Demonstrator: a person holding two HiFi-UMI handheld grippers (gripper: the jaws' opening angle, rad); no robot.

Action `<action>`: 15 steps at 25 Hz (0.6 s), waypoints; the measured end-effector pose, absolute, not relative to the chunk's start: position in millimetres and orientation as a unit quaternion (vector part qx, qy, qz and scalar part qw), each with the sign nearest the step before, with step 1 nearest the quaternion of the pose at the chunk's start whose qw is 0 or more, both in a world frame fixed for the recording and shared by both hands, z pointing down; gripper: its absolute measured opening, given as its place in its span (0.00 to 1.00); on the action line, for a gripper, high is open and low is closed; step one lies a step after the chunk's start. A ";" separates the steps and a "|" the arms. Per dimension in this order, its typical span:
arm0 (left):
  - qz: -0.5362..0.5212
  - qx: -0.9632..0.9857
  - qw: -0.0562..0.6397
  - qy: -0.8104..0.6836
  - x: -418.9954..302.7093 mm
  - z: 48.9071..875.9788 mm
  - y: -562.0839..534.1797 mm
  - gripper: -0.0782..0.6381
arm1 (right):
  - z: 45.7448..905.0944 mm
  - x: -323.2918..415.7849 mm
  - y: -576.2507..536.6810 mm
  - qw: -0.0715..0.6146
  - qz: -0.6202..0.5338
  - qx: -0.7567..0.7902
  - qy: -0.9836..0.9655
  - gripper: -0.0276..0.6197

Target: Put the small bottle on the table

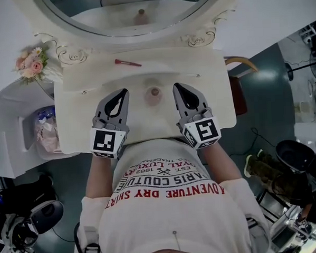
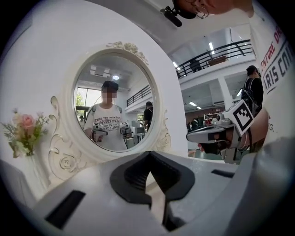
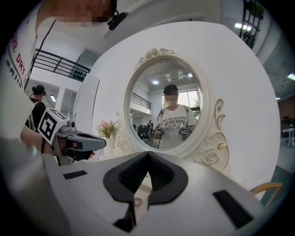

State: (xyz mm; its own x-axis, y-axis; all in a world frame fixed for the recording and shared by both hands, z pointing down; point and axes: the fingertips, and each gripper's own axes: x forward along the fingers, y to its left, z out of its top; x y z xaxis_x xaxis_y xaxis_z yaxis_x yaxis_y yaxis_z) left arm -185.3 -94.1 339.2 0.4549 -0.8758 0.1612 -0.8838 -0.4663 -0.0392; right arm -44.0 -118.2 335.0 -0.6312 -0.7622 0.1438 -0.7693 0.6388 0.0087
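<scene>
The small bottle [image 1: 154, 94], pale pink with a brownish top, stands upright on the cream vanity table [image 1: 87, 79], near its front edge. It sits between my two grippers and touches neither. My left gripper [image 1: 124, 92] lies just to its left, jaws shut with nothing in them; the left gripper view shows the tips [image 2: 148, 154] meeting. Just right of the bottle my right gripper [image 1: 175, 86] is also shut and holds nothing. In the right gripper view its tips [image 3: 148, 153] meet, and a round bottle top [image 3: 138, 201] shows low in the slit under them.
A large oval mirror [image 1: 136, 13] rises at the table's back. A red stick [image 1: 127, 62] lies near the mirror. Pink flowers [image 1: 30, 60] stand at the far left. A clear bin [image 1: 44, 129] is left of the table, a wooden chair [image 1: 239, 90] at its right.
</scene>
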 end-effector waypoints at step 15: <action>0.075 0.822 0.003 -0.564 -228.2 322.1 -86.3 0.12 | 321.2 -77.9 -111.8 0.050 0.003 0.378 -0.924 0.04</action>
